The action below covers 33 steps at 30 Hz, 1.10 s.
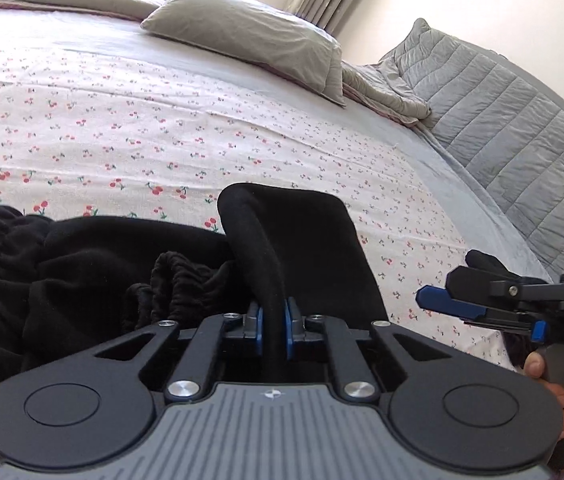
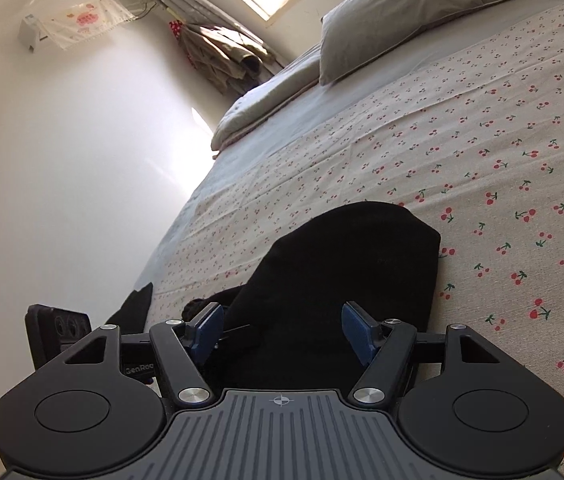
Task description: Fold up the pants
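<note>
The left gripper (image 1: 273, 322) is clamped tight, its blue pads pinching a raised ridge of the black fleece pants (image 1: 93, 268), which lie bunched on the cherry-print bedsheet (image 1: 121, 128) at the near edge of the bed. From that pinch the fabric stands up and runs straight ahead toward the middle of the frame, while the gathered elastic waistband sprawls off to the lower left. The right gripper (image 2: 282, 334) stands well open with nothing pressed between its pads; the dark fold lies directly ahead of it and between its fingers, so that hand looks the one yet to take a hold.

The left wrist view shows the waistband bunching and the right gripper (image 1: 452, 304) coming in from the lower right, a hand (image 1: 538, 364) on its handle, apart from the cloth. The right wrist view shows instead the rounded far end of the fold at centre frame, and a scrap of black cloth at lower left beside the other tool's body.
</note>
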### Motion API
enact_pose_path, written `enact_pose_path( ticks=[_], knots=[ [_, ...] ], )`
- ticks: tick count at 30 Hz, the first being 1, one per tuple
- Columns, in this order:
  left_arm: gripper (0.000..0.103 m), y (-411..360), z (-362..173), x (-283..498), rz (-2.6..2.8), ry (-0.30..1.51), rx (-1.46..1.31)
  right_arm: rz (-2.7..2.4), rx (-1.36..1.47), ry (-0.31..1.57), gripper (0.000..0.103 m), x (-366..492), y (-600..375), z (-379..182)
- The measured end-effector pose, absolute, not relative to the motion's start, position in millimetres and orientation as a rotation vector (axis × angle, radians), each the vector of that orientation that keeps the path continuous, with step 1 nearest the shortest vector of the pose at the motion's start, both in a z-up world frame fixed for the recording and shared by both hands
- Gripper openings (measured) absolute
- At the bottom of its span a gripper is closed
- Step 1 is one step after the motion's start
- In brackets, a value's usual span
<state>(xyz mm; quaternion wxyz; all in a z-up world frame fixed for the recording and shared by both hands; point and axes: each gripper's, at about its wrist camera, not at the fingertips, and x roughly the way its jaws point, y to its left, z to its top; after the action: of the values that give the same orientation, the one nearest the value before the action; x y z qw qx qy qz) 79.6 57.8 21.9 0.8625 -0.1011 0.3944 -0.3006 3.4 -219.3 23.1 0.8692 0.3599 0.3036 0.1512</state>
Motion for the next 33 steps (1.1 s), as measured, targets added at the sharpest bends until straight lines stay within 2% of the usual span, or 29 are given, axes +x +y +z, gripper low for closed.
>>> enact_pose_path(
  ticks=[5, 10, 16, 19, 25, 26, 29, 31, 32, 33],
  knots=[
    [0.010, 74.3, 54.3, 72.4, -0.607, 0.732, -0.156, 0.296, 0.775, 0.635, 0.067, 5.8, -221.0, 21.0],
    [0.010, 110.0, 62.5, 82.4, -0.523, 0.722, -0.156, 0.302, 0.775, 0.643, 0.067, 8.6, -217.6, 19.8],
    [0.010, 157.2, 41.2, 97.7, -0.458, 0.767, -0.243, 0.306, 0.761, 0.662, 0.067, 11.4, -210.8, 16.3],
    [0.011, 168.1, 23.7, 103.7, -0.436, 0.774, -0.263, 0.302, 0.757, 0.684, 0.071, 14.8, -206.4, 11.4],
    [0.013, 174.4, 5.8, 107.7, -0.441, 0.758, -0.291, 0.293, 0.745, 0.745, 0.071, 20.8, -199.8, -3.6],
    [0.017, 175.1, 7.5, 107.3, -0.440, 0.755, -0.292, 0.290, 0.742, 0.754, 0.071, 21.4, -199.0, -6.0],
    [0.037, 177.0, 16.5, 102.8, -0.434, 0.748, -0.264, 0.286, 0.734, 0.776, 0.071, 22.7, -196.6, -10.4],
    [0.054, 178.9, 20.0, 99.8, -0.449, 0.753, -0.249, 0.290, 0.735, 0.785, 0.074, 22.3, -195.7, -12.4],
    [0.075, 180.0, 19.3, 99.7, -0.463, 0.764, -0.252, 0.295, 0.739, 0.791, 0.076, 22.3, -195.3, -13.5],
    [0.087, 181.2, 17.2, 99.8, -0.478, 0.774, -0.259, 0.303, 0.745, 0.798, 0.077, 22.5, -194.5, -15.0]
  ],
)
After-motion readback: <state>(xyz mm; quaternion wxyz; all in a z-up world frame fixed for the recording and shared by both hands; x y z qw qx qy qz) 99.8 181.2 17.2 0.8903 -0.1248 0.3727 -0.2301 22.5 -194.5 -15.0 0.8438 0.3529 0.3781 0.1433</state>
